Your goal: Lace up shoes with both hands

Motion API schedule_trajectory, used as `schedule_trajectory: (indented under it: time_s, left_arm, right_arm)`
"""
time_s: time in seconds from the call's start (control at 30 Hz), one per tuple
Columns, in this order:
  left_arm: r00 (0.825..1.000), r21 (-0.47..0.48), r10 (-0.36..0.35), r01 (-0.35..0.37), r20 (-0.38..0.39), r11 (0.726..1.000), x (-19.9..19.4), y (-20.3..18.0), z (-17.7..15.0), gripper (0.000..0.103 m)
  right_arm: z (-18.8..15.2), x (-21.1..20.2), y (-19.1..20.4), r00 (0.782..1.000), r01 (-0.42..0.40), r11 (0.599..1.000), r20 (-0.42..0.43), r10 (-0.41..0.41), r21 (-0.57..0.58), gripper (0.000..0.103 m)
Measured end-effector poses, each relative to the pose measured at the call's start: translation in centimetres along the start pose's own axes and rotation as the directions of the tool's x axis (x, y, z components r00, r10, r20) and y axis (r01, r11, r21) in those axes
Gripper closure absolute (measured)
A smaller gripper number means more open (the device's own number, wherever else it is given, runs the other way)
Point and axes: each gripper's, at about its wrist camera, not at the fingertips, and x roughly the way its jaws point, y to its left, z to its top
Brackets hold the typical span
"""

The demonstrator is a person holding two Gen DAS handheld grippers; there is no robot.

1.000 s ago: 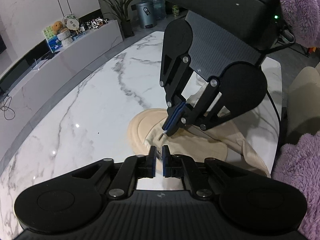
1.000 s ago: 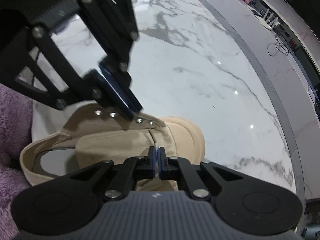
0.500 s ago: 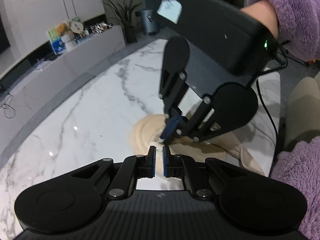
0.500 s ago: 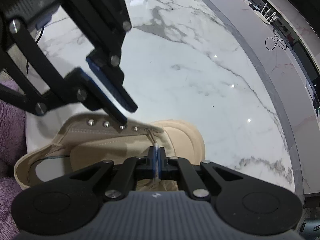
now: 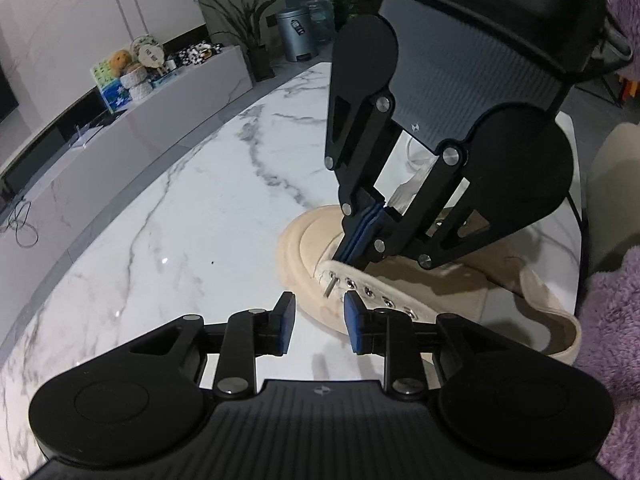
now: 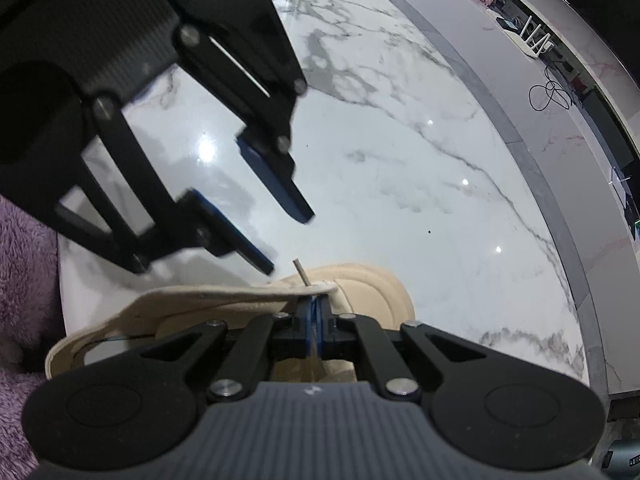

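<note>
While the right claw [image 6: 315,312] pinches it, the lace tip [image 5: 329,285] pokes from the shoe [image 5: 452,280].

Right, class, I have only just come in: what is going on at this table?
A person is lacing a beige shoe on a marble table with two handheld grippers. The right gripper is shut on the lace, and the lace tip pokes out through the frontmost eyelet. The left gripper has just been opening, nothing between its jaws, and sits beside that tip, probably to grasp it next.
</note>
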Motion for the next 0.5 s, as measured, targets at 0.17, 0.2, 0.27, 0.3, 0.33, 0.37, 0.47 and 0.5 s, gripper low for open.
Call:
schedule_trajectory:
  time_s: [0.17, 0.2, 0.27, 0.3, 0.33, 0.37, 0.47, 0.5]
  left_arm:
    - [1.000, 0.054, -0.007, 0.008, -0.012, 0.998, 1.0, -0.3, 0.2, 0.087]
    - [1.000, 0.055, -0.015, 0.016, -0.017, 0.998, 1.2, -0.2, 0.2, 0.091]
    - [1.000, 0.053, -0.024, 0.025, -0.017, 0.998, 1.6, -0.2, 0.2, 0.098]
    - [0.999, 0.051, -0.027, 0.028, -0.017, 0.998, 1.7, -0.2, 0.2, 0.099]
    - [0.999, 0.047, -0.030, 0.031, -0.019, 0.998, 1.7, -0.2, 0.2, 0.100]
    - [0.999, 0.044, -0.031, 0.032, -0.021, 0.999, 1.8, -0.3, 0.2, 0.100]
    - [0.999, 0.033, -0.027, 0.028, -0.033, 0.999, 1.5, -0.3, 0.1, 0.102]
    - [0.999, 0.029, -0.022, 0.023, -0.037, 0.999, 1.3, -0.3, 0.1, 0.102]
  right_arm:
    - [-0.1, 0.0, -0.3, 1.000, -0.015, 1.000, 0.011, 0.014, 0.019, 0.100]
    - [-0.1, 0.0, -0.4, 1.000, -0.016, 1.000, 0.014, 0.016, 0.022, 0.100]
    - [-0.2, -0.1, -0.4, 1.000, -0.020, 0.999, 0.018, 0.019, 0.026, 0.100]
    - [-0.2, 0.0, -0.4, 1.000, -0.020, 1.000, 0.021, 0.019, 0.024, 0.100]
    - [-0.2, -0.1, -0.4, 1.000, -0.020, 0.999, 0.023, 0.019, 0.025, 0.100]
    - [-0.3, -0.1, -0.4, 1.000, -0.019, 0.999, 0.024, 0.018, 0.029, 0.100]
    - [-0.6, -0.6, -0.7, 0.999, -0.019, 0.998, 0.036, 0.017, 0.052, 0.099]
    - [-0.8, -0.9, -1.0, 0.999, -0.014, 0.998, 0.045, 0.011, 0.069, 0.098]
